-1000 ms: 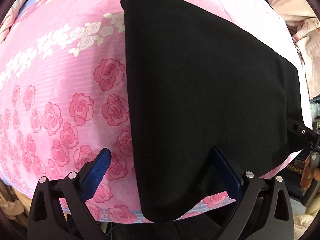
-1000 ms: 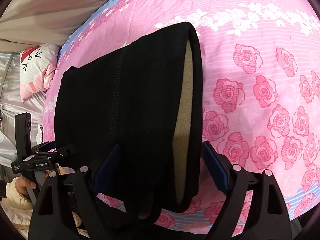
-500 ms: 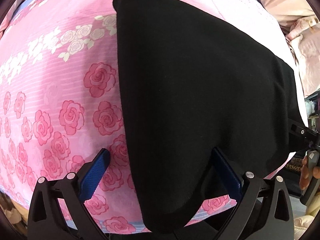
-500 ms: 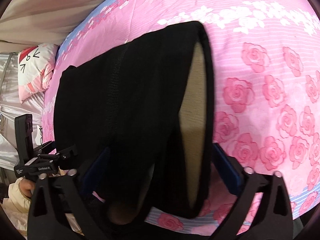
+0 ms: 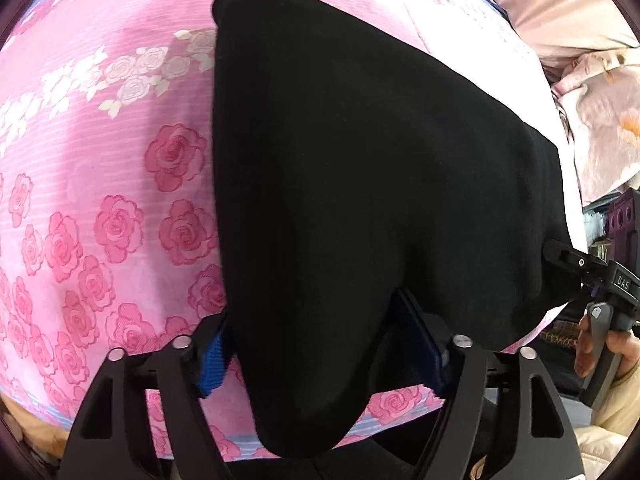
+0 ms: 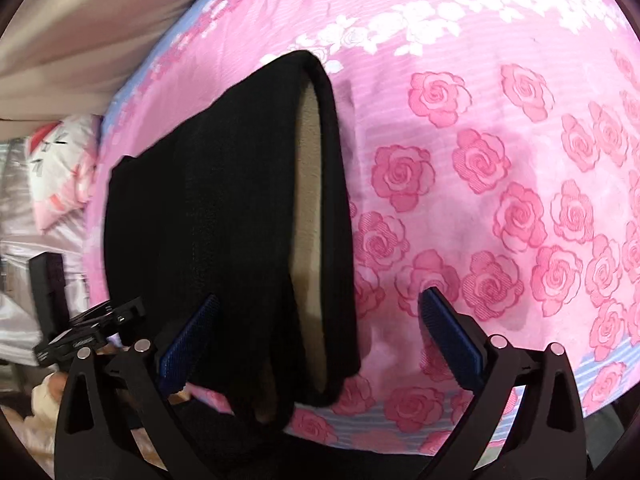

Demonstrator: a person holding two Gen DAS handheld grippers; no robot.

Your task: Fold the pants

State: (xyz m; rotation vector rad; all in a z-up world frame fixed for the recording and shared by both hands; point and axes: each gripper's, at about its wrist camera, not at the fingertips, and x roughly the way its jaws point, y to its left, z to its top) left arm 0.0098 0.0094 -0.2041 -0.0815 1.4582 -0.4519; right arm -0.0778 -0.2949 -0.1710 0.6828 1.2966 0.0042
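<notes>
The black pants point(image 5: 360, 184) lie on a pink rose-print bed, with the near end hanging over the bed's front edge. In the left wrist view my left gripper point(image 5: 320, 344) has its blue pads close against both sides of the near end and grips it. In the right wrist view the pants point(image 6: 224, 208) show a beige fleece lining point(image 6: 308, 216) at the open waistband. My right gripper point(image 6: 320, 340) is open, its fingers wide on either side of the waistband's near end, not touching it.
The pink bedspread point(image 6: 500, 168) spreads right of the pants. A cartoon pillow point(image 6: 60, 176) lies at the far left. The other gripper and hand point(image 5: 600, 312) show at the right. Pale bedding point(image 5: 600, 112) is piled beyond the bed.
My left gripper has closed in on the near end of the pants. My right gripper has drawn back a little and stays open, the waistband lying lower between its fingers.
</notes>
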